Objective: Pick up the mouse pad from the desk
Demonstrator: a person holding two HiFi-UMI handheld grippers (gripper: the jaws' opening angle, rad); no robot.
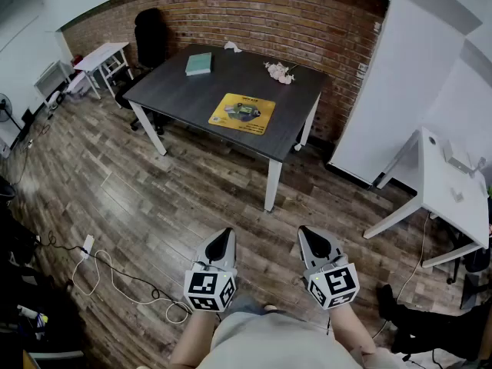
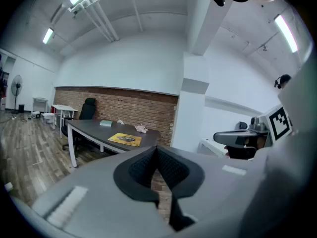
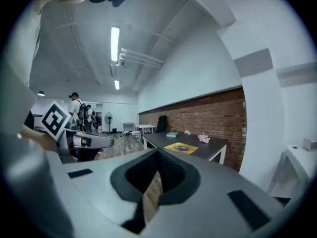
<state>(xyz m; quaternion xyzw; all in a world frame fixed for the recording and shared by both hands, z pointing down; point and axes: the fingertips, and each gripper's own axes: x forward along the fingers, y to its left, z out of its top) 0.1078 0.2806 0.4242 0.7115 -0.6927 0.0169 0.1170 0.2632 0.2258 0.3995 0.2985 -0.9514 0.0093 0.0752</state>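
Left gripper [image 1: 221, 244] and right gripper [image 1: 313, 241] — both with jaws closed and nothing between them — are held side by side over the wooden floor [image 1: 154, 206]. The yellow mouse pad [image 1: 243, 113] lies flat on the dark desk [image 1: 184, 91], well ahead of both.

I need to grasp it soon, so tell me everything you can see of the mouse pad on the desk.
The mouse pad is a thin yellow rectangle with a dark printed picture in its middle; any print is too small to read. It lies flat and slightly askew on the dark grey desk, near its front edge. Only the desk touches it; the teal book and the pink item lie apart from it.
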